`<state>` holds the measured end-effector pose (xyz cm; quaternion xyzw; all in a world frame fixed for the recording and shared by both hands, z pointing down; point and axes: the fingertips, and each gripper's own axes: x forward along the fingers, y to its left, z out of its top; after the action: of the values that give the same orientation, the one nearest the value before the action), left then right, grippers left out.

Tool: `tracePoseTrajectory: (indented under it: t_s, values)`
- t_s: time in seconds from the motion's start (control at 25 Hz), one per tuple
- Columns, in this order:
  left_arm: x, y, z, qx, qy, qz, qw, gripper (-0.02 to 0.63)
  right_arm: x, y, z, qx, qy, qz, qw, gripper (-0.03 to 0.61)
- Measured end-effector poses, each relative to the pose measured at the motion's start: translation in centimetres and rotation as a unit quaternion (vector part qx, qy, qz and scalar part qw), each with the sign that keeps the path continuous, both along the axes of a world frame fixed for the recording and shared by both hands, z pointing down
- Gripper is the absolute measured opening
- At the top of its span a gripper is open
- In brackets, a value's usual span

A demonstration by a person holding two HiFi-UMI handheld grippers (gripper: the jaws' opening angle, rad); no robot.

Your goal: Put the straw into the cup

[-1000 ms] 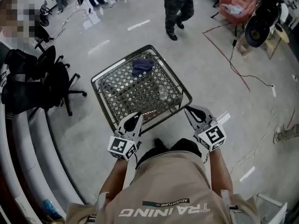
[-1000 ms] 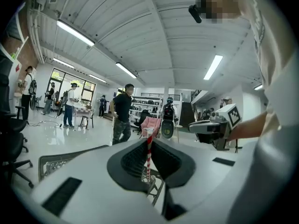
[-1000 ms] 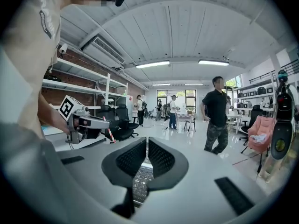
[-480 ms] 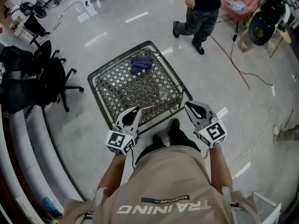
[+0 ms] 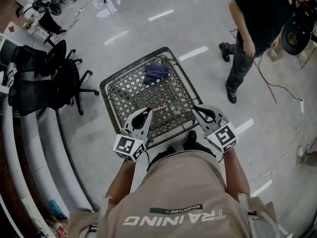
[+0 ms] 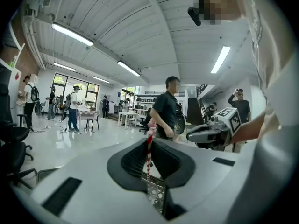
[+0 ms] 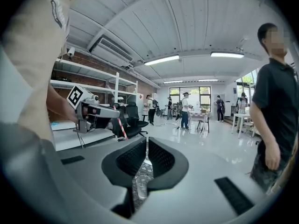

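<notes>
- The red-and-white straw [image 6: 149, 154] stands upright, pinched between the nearly closed jaws of the left gripper [image 5: 145, 114], just left of the clear cup [image 5: 175, 108] in the mesh cart [image 5: 110, 85].
- The right gripper [image 7: 146, 143] hovers over the cup, its jaws almost together and empty.
- The straw's lower end should be brought over the cup's mouth, then lowered before release.
- The bystander [image 5: 260, 19] has walked rightward since a second ago; the cup and the blue cloth [image 5: 156, 72] lie as before.

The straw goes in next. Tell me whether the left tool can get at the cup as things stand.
Probably yes. The left tool, shut on the straw, is at the cart basket's near edge, with the cup standing just beside it and nothing between them.
</notes>
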<state>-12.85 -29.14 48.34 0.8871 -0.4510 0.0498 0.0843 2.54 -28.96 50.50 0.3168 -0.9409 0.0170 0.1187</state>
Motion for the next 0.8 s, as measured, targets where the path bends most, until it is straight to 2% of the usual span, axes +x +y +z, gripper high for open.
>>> tracePoseTrajectory:
  t_s: [0.24,0.44,0.6,0.8]
  values:
    - [1.7,-2.1,1.6,-0.025,-0.01,-0.024,0.9994,0.035,1.5,-3.0,1.2,-0.008,0.009,-0.043,0.999,0.028]
    - [2.5,-3.1,1.7,-0.027,-0.017,-0.035,0.9989,0.035,1.9,-4.0,2.1,-0.014,0.017,-0.067,0.998,0.028]
    - [2.8,-3.9,2.4,-0.031,-0.023,-0.025,0.9989,0.035,2.1,-5.0,1.8,-0.01,0.017,-0.058,0.998,0.028]
    - [2.3,-4.2,4.5,-0.046,-0.019,-0.013,0.9987,0.035,2.1,-6.0,0.8,0.006,0.011,-0.022,1.0,0.028]
